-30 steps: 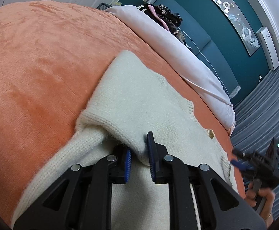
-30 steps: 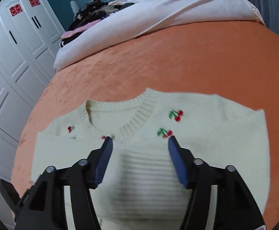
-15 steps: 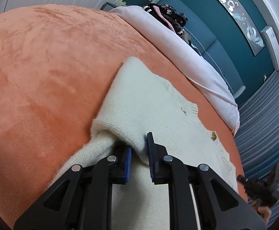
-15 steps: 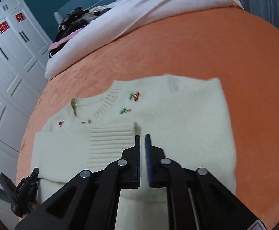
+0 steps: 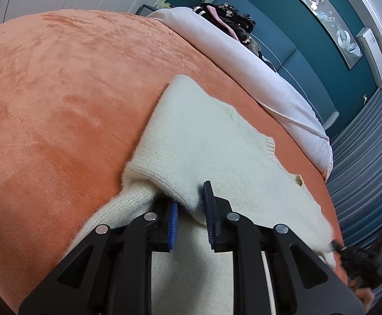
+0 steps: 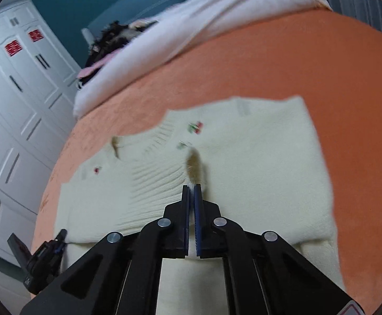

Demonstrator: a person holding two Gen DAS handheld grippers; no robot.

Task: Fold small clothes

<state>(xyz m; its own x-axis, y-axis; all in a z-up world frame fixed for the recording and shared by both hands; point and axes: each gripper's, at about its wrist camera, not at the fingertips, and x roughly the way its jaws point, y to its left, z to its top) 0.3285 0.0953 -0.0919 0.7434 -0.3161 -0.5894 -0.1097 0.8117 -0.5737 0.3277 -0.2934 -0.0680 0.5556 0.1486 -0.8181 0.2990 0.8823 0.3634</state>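
A cream knit sweater with small cherry motifs lies partly folded on the orange bedspread. My left gripper has a thick fold of the sweater's side between its blue pads; its jaws are opening slightly and the fabric still fills the gap. In the right wrist view my right gripper is shut on the ribbed edge of a folded-over part of the sweater, and the knit puckers up at its tips. The right gripper shows blurred at the sweater's lower right edge, the left gripper at its lower left corner.
A white duvet is bunched along the far side of the bed, with a pile of dark clothes on it. White wardrobe doors stand to the left, and grey curtains hang to the right. Orange bedspread stretches beyond the sweater.
My right gripper went from wide open over the collar to shut on the ribbed edge, shifting across the sweater. The left gripper kept its fold and hardly moved.
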